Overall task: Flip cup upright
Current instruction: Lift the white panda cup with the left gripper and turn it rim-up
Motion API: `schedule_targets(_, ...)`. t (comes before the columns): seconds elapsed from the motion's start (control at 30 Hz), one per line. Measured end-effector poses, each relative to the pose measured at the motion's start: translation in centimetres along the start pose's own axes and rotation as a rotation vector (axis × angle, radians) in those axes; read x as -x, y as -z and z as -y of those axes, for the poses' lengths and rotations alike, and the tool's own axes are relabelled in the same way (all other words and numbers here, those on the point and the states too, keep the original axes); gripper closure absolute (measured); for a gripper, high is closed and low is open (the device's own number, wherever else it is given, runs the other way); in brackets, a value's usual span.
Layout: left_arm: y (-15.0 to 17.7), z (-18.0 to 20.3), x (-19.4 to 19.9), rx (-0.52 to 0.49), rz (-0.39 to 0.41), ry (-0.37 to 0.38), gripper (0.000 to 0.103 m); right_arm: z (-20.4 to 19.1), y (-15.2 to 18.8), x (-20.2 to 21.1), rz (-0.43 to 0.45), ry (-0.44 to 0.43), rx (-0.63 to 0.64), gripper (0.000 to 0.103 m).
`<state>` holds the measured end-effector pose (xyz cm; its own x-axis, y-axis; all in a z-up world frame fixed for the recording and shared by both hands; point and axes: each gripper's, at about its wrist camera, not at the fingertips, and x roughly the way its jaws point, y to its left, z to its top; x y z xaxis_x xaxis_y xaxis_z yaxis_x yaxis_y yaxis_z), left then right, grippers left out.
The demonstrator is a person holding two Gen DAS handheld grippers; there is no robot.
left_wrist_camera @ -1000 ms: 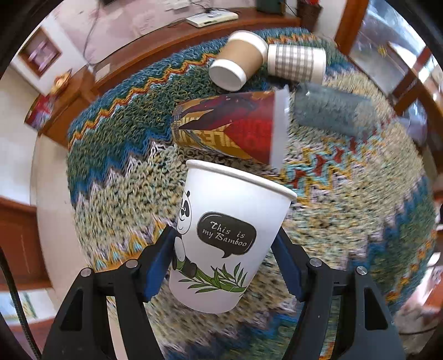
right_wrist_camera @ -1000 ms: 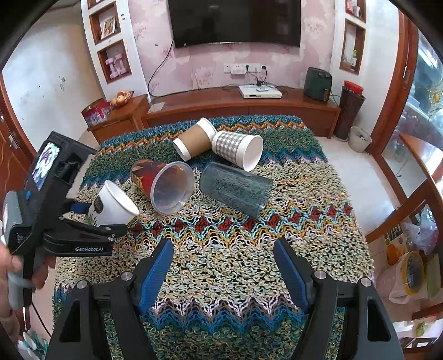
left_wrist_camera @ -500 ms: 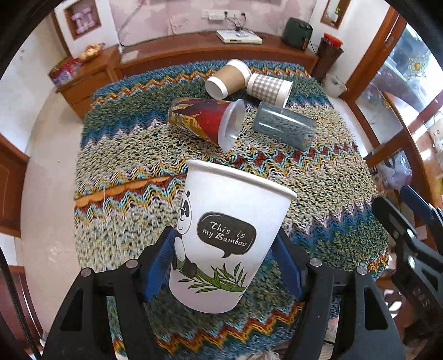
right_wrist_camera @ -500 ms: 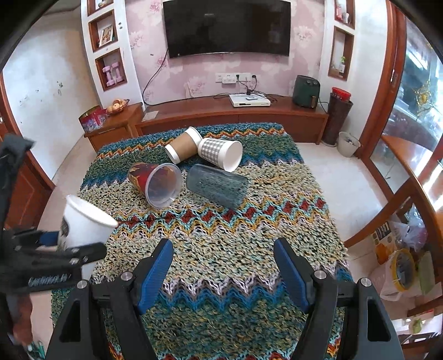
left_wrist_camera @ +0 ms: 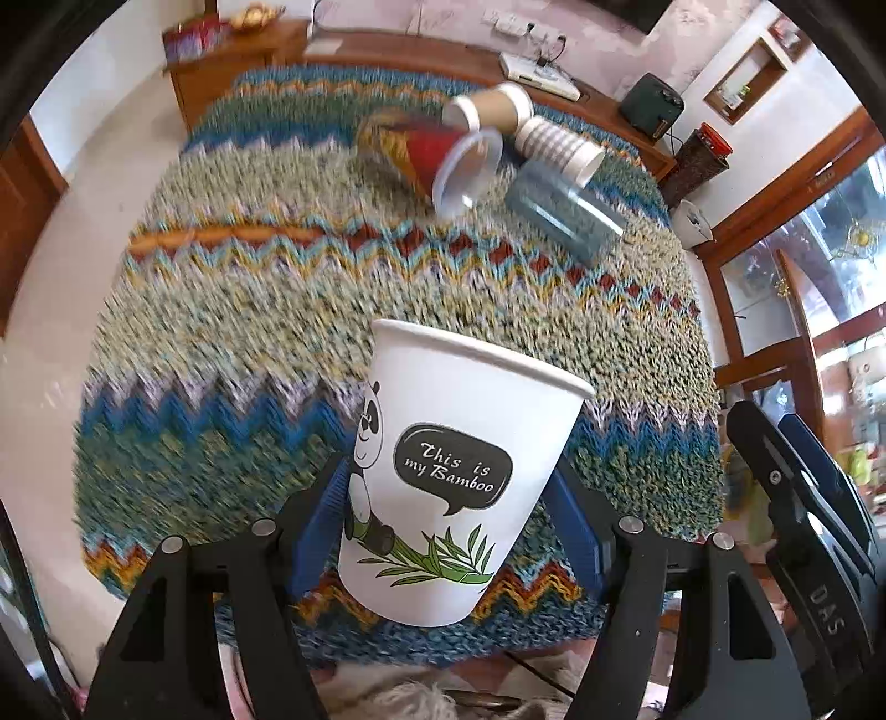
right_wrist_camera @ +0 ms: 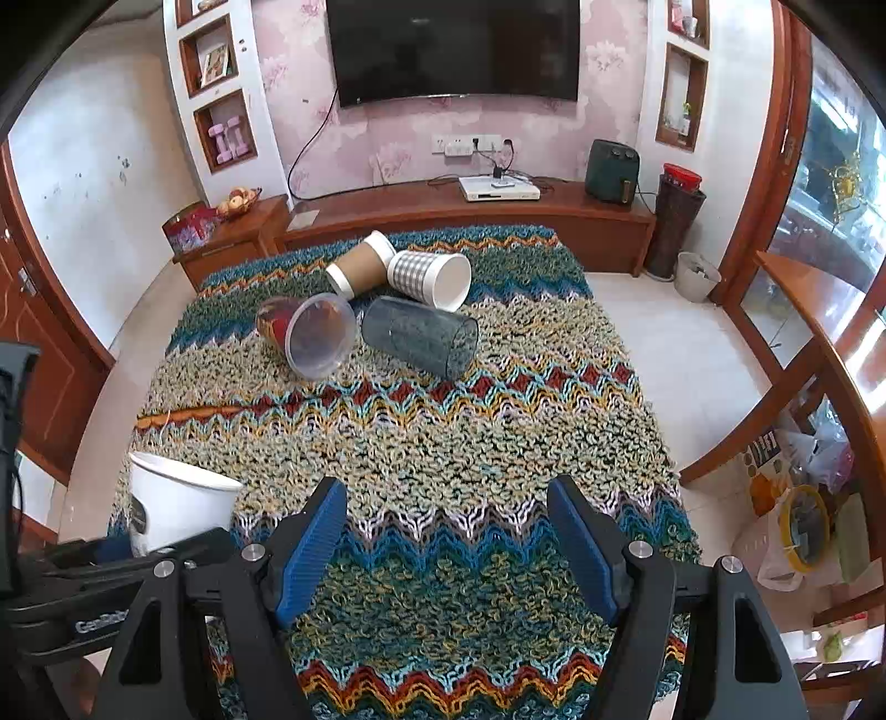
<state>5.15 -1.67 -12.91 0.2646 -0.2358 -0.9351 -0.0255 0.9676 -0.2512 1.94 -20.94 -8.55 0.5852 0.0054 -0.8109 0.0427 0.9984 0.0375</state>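
Nearest to you, your left claw (left_wrist_camera: 448,526) pinches the white panda cup (left_wrist_camera: 454,476) between its blue pads (left_wrist_camera: 321,531), one on each side of the lower wall; the cup is mouth-up, slightly tilted, above the near edge of the table (right_wrist_camera: 443,471) with its knitted zigzag cloth; in the right wrist view the same cup (right_wrist_camera: 171,509) shows at lower left, gripped by the left claw (right_wrist_camera: 119,548); your right claw (right_wrist_camera: 446,545) is spread wide with nothing between its fingers, over the near part of the cloth; farther off, four cups lie on their sides in a cluster: a clear cup with red print (right_wrist_camera: 310,335), a dark see-through tumbler (right_wrist_camera: 421,340) just beside it, then a brown paper cup (right_wrist_camera: 360,266) touching a checked cup (right_wrist_camera: 429,277); beyond the table stands a wooden cabinet (right_wrist_camera: 443,213) under a wall television (right_wrist_camera: 451,50).
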Motion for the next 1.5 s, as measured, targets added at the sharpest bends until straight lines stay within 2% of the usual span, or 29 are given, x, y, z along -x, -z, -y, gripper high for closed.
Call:
schedule_targets(0.13,0.5,-0.3,-1.6,0.047,-0.004,-0.012,0.030,0.2,0.3,-0.2,-0.007,-0.003,-0.003,0.027)
schedule_targets(0.3,0.9,-1.7,-3.8,0.162,-0.037,0.014,0.030,0.4,0.5,-0.5,-0.014,0.001,-0.014,0.027)
schedule_targets(0.47,1.3,-2.4,-5.9,0.215,-0.067,-0.017,0.030,0.3,0.4,-1.1,-0.031,0.001,-0.010,0.027)
schedule_targets(0.67,1.6,-1.9,-7.0,0.208,-0.076,-0.043,0.030,-0.1,0.5,-1.7,-0.041,0.002,0.001,0.027)
schedule_targets(1.0,1.2,-0.9,-7.6,0.183,-0.047,-0.078,0.030,-0.1,0.6,-1.9,-0.048,0.004,0.000,0.027)
schedule_targets(1.23,1.3,-1.1,-7.8,0.181,-0.076,-0.076,0.029,-0.2,0.5,-1.8,-0.047,0.004,0.000,0.027)
schedule_targets(1.37,1.4,-1.0,-7.9,0.191,-0.090,-0.061,0.019,-0.2,0.5,-1.8,-0.048,0.004,0.001,0.027)
schedule_targets(1.5,1.4,-1.0,-7.8,0.194,-0.091,-0.062,0.019,-0.1,0.5,-1.8,-0.047,0.004,0.001,0.027)
